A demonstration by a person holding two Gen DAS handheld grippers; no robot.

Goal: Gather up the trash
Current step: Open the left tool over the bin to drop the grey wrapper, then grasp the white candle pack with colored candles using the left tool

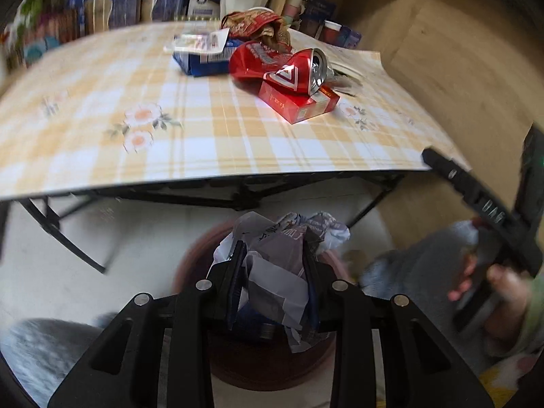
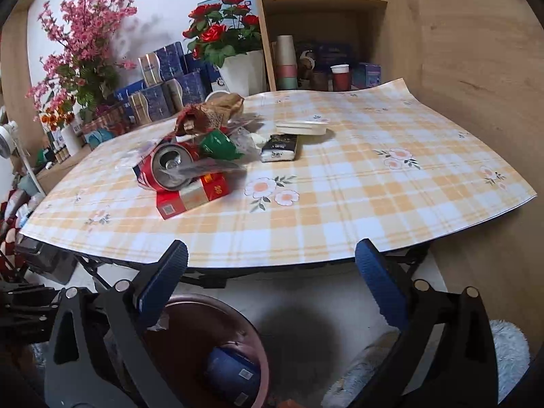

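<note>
My left gripper [image 1: 273,255] is shut on a crumpled wad of paper [image 1: 282,258] and holds it above the brown round bin [image 1: 190,258] on the floor, in front of the table edge. My right gripper [image 2: 272,265] is open and empty, just in front of the table's near edge, above the same bin [image 2: 217,309], which holds a blue box [image 2: 233,372]. On the table lie a crushed red can [image 1: 275,68] [image 2: 166,168], a red cigarette pack [image 1: 299,102] [image 2: 193,195], a blue box [image 1: 200,59], a crumpled snack bag [image 1: 258,25] [image 2: 207,114], a green wrapper [image 2: 217,146] and a black packet [image 2: 280,148].
The table has a yellow plaid cloth [image 2: 340,204] with folding legs beneath [image 1: 64,234]. Flower pots [image 2: 238,68], blue boxes [image 2: 163,85] and a wooden shelf with cups [image 2: 306,68] stand behind it. A wooden wall [image 2: 476,68] is on the right. The right gripper shows in the left wrist view [image 1: 482,210].
</note>
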